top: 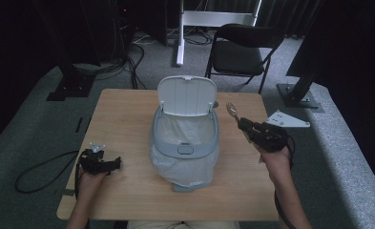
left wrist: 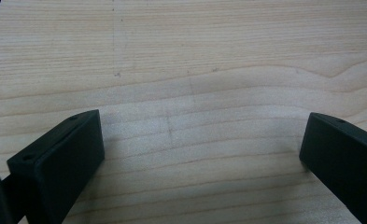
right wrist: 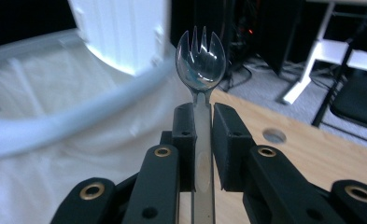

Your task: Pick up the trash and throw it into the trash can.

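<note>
Spork clamped in right gripper, beside bin rim

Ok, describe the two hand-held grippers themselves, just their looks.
Both are black. The left hand-held gripper carries a small grey three-cornered plate and trails a black cable. The right hand-held gripper has blocky black jaws on linkage arms with brass-ringed holes.

Spork handle hidden between the clamped jaws, lower end cut off by the bottom edge of the right gripper view. Bin blurred there, its lid cut off at the top. In the high view, spork too small to make out its tines. Left gripper jaws cut off at bottom and right edges; desk cropped on all sides.
</note>
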`<state>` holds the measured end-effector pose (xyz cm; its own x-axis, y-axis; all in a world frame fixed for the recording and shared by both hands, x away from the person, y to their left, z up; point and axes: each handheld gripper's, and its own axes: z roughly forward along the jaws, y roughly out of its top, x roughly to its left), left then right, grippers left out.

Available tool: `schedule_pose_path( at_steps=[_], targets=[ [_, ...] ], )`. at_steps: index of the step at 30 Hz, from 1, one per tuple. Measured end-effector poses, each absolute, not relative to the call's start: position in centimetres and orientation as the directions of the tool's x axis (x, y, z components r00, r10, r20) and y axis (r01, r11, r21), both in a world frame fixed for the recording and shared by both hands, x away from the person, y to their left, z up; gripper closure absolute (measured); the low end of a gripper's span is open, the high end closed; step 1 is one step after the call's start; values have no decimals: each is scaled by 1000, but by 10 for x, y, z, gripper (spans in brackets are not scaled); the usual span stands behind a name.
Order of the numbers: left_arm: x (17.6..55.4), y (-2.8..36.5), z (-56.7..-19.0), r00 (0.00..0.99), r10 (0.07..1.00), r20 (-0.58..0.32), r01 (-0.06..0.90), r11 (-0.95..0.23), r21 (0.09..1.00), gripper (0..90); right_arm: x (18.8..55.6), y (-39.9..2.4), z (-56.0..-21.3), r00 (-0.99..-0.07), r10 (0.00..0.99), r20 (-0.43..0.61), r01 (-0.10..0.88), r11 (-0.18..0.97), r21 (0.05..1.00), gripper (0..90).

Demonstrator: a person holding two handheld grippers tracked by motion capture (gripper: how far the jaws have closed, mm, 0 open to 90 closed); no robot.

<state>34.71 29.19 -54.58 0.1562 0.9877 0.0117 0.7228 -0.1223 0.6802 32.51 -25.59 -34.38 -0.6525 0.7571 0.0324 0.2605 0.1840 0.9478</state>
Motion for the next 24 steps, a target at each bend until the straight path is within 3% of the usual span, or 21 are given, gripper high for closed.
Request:
schedule_pose_path(
  at_steps=[15,24],
  targets=[
    [347,292,-546,157,988,12,723,-123,680,0,319,-222,-290,-735,677,-31,139,195,971,796],
    [347,292,-546,156,988,12,723,-122,680,0,321,-196,-279,-784,621,-31,117,196,974,795]
  ],
)
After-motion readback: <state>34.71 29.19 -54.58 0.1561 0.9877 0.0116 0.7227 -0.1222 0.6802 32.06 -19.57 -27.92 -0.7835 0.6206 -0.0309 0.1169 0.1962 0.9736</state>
